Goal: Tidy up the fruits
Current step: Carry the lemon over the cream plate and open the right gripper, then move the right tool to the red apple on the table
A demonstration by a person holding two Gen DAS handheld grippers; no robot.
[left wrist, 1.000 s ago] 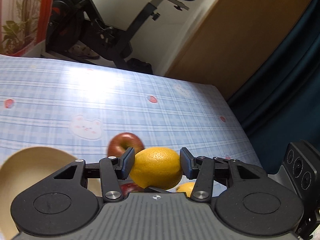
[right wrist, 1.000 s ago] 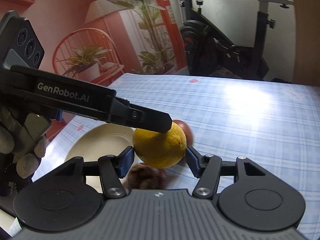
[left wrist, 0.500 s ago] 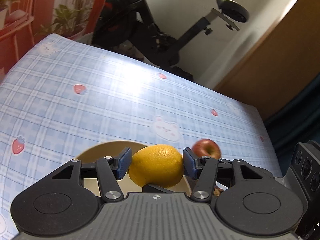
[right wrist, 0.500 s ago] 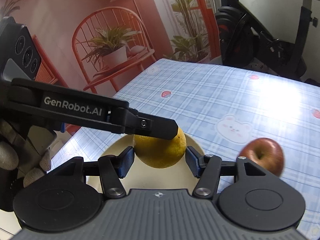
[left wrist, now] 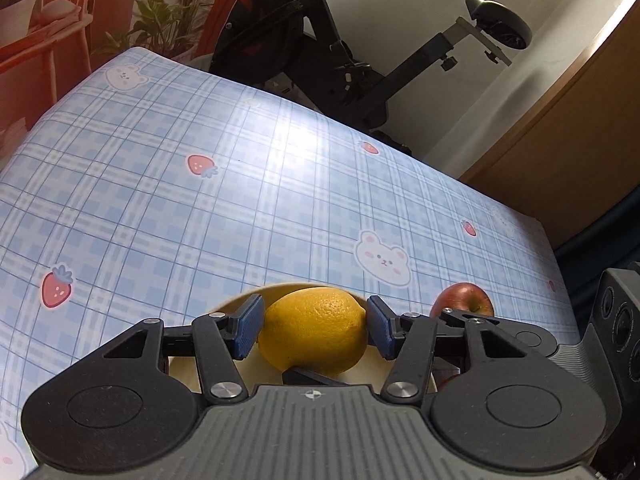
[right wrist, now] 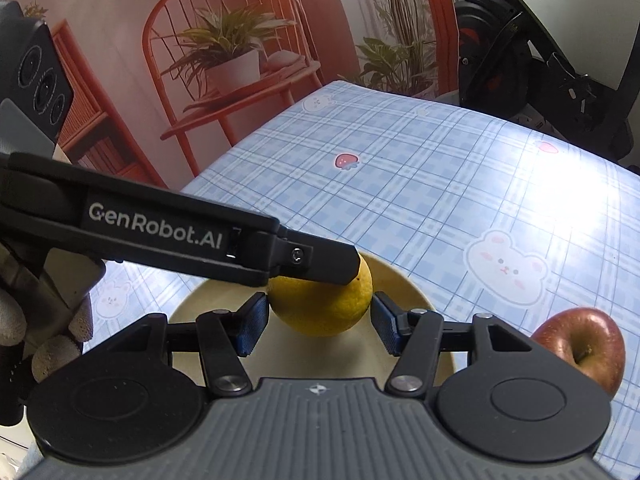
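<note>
Lemon (left wrist: 314, 330) is right over the cream plate (right wrist: 404, 288), near its middle, and from these views I can't say whether it hangs just above the plate or already touches it. The right gripper (right wrist: 318, 324) is clamped across it, a blue pad against the peel on each side. The left gripper (left wrist: 315, 322) brackets it crosswise. Its pads sit right at the skin, but I can't tell whether they are pressing or have let go.

To do this well, I'd lower it until the plate takes the weight. One claw should let go first while the other steadies, then both back straight out, because a round fruit may well roll toward the rim. Watch the red apple (right wrist: 580, 344) lying just off the plate's edge on the checked tablecloth (left wrist: 240, 200); a wide exit could knock it.

For writing, white lettering (right wrist: 154, 228) on the left gripper's flank reads "GenRobot.AI". The cloth carries only bear and strawberry prints, no words.
</note>
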